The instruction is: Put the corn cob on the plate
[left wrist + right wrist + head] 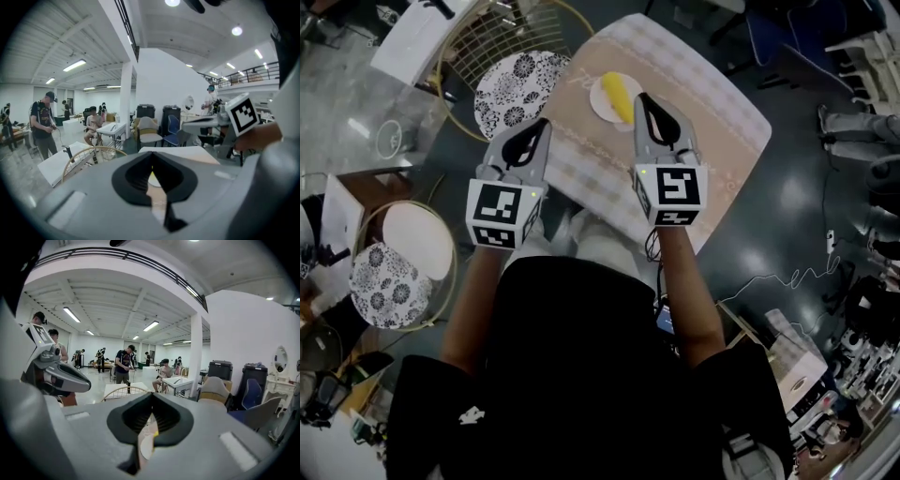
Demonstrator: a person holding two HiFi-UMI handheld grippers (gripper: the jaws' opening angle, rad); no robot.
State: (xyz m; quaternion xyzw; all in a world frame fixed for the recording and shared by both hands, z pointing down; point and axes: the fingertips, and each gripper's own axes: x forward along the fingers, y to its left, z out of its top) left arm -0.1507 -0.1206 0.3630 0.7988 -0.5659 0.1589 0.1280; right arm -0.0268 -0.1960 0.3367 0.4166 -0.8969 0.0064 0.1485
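Observation:
A yellow corn cob (pixel 619 97) lies on a small white plate (pixel 602 105) on the beige checked table (pixel 712 117). My right gripper (pixel 641 97) hangs above the table just right of the plate, jaws shut with nothing between them. My left gripper (pixel 546 123) is held up over the table's left edge, also shut and empty. In the right gripper view the closed jaws (pixel 152 394) let a sliver of the plate (pixel 145 447) and the corn (pixel 155 432) show below them. The left gripper view shows its jaws (pixel 151 153) closed, the table (pixel 187 153) beyond them.
A round floral-patterned seat (pixel 520 89) in a wire-frame chair (pixel 487 42) stands left of the table. Another wire frame with a white disc (pixel 417 241) and a floral cushion (pixel 382 286) is at the lower left. A cable (pixel 787 277) lies on the floor. People stand in the distant hall.

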